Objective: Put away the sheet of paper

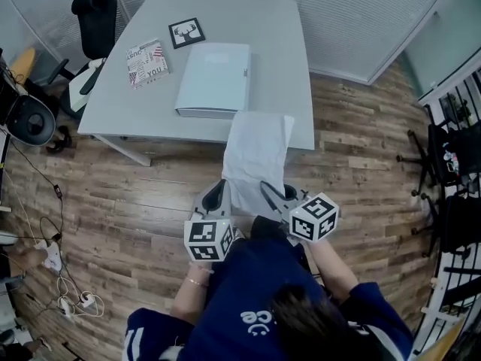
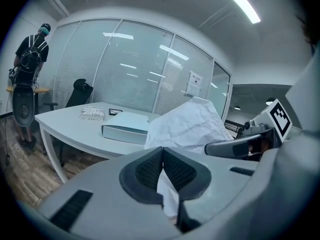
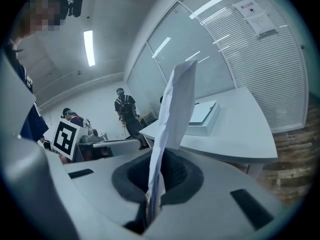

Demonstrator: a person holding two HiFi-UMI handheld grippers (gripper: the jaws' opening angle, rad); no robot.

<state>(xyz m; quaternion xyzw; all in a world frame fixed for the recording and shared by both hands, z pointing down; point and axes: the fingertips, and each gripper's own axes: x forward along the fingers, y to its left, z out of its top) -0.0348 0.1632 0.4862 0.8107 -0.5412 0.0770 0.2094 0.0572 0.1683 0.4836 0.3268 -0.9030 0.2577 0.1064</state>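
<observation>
A crumpled white sheet of paper [image 1: 255, 153] hangs in the air in front of the table's near edge, held by its lower corners. My left gripper [image 1: 220, 189] is shut on the left corner, and the sheet [image 2: 189, 126] rises from between its pads. My right gripper [image 1: 268, 189] is shut on the right corner, where the paper [image 3: 173, 111] shows edge-on and upright. On the white table [image 1: 285, 66] lies a pale blue box file [image 1: 214, 78], closed, just beyond the sheet's top edge. The same box file [image 2: 125, 127] [image 3: 203, 115] shows in both gripper views.
A patterned notebook [image 1: 146, 62] and a black framed deer picture [image 1: 186, 32] lie on the table's far left. An office chair [image 1: 96, 13] stands at its left end. Cables [image 1: 64, 280] litter the floor at left; a rack [image 1: 455, 153] stands at right. People stand in the background [image 3: 125, 111].
</observation>
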